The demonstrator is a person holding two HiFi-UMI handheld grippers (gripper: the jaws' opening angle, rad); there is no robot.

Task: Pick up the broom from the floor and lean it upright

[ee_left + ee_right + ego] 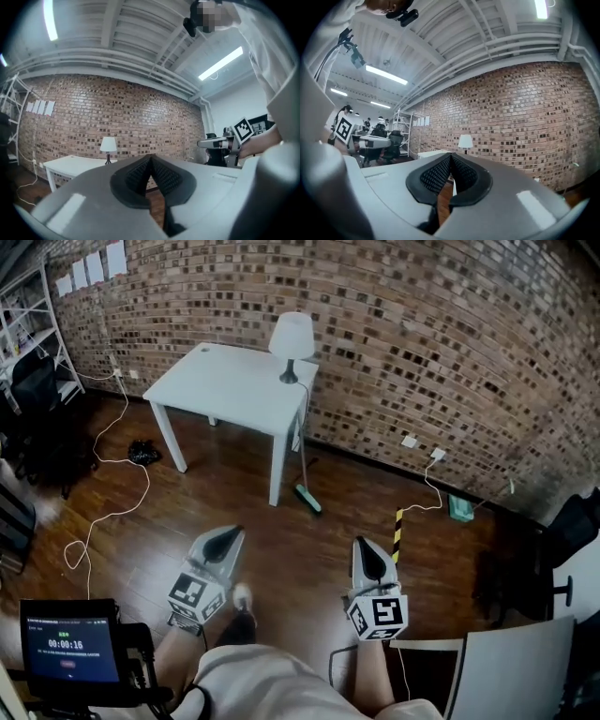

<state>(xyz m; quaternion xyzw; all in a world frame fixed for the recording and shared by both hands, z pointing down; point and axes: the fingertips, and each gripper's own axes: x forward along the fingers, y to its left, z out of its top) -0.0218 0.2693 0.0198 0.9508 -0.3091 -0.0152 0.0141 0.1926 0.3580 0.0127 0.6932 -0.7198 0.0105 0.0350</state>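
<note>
The broom [307,499] stands upright against the right edge of the white table [225,381]. Its thin handle rises beside the table leg and its green head rests on the wooden floor. A white lamp [291,338] stands on the table's far corner. My left gripper [228,536] and right gripper [365,547] are held level, side by side, well short of the broom, both shut and empty. In the left gripper view the pads [140,174] meet at their tips, with the lamp [108,144] beyond. The right gripper view shows the same closed pads [438,173] and lamp [465,141].
White cables [103,512] trail over the floor left of the table. A yellow-black striped strip [397,531] lies right of the broom. A grey chair [511,662] is at the lower right, a small screen [70,648] at the lower left, shelving [28,324] at the far left.
</note>
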